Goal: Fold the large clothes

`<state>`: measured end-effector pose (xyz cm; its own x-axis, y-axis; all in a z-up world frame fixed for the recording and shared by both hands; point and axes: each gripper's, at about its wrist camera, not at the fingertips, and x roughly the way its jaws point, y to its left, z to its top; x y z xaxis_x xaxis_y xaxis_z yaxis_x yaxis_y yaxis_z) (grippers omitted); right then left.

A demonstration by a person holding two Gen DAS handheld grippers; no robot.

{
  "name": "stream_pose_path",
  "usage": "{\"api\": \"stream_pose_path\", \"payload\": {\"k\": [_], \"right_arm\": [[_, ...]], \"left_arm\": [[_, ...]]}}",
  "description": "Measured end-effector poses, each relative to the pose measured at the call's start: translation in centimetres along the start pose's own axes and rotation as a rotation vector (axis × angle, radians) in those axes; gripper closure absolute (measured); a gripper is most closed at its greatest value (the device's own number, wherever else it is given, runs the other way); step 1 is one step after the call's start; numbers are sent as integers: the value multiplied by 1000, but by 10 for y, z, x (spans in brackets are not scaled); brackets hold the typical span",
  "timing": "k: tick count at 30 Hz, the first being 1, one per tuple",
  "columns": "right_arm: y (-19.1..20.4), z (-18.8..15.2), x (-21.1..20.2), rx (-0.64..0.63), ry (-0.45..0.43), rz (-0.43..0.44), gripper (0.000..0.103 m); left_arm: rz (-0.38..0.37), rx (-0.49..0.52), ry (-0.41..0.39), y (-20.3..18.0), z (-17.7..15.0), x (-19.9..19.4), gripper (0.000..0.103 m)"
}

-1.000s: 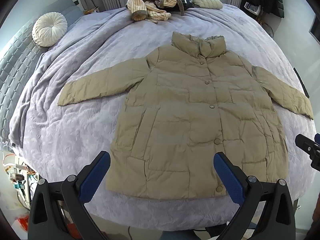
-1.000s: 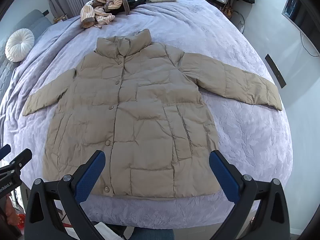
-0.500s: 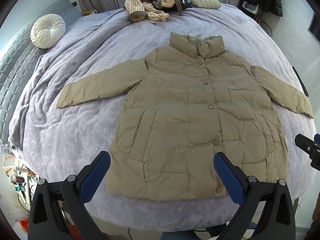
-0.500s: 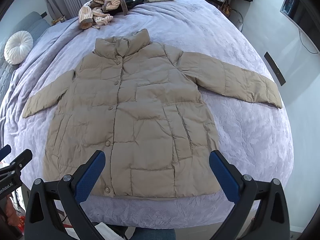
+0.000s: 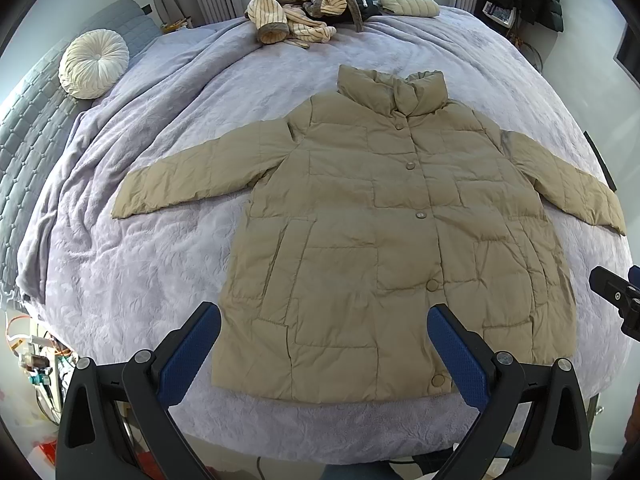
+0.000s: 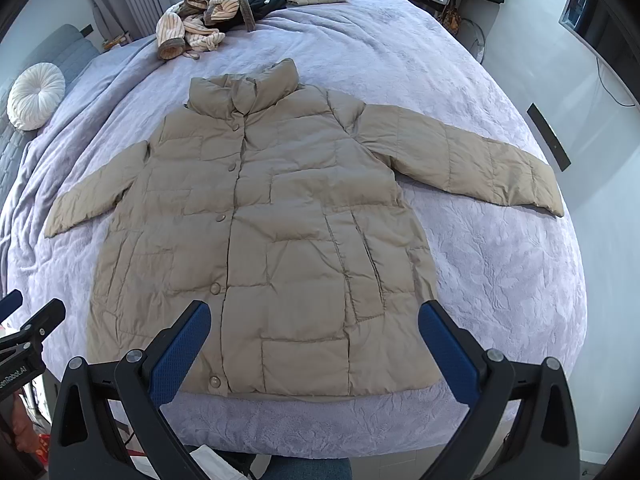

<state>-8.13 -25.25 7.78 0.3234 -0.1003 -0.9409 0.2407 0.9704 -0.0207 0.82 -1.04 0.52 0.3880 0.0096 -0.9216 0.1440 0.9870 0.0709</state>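
On the lavender bed [image 5: 120, 280], our left wrist view shows the khaki coat [image 5: 380, 240] spread flat, left tongs [image 5: 324, 344] released above its hem. From the right wrist view, our right tongs [image 6: 314, 340] likewise gape, empty.

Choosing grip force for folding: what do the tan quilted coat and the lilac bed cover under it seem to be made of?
The tan quilted coat looks like thin woven synthetic shell over soft padding, judging by its faint sheen, puffy stitched panels and fine creases. The lilac bed cover looks like plush matte fleece or velvet with an embossed pattern; exact fibre unclear.
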Motion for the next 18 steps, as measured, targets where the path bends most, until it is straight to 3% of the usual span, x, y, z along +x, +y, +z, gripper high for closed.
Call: {"api": "stream_pose_path", "payload": {"k": [18], "right_arm": [[1, 0, 0, 0, 0, 0, 0]], "left_arm": [[11, 3, -5, 0, -1, 0, 0]]}}
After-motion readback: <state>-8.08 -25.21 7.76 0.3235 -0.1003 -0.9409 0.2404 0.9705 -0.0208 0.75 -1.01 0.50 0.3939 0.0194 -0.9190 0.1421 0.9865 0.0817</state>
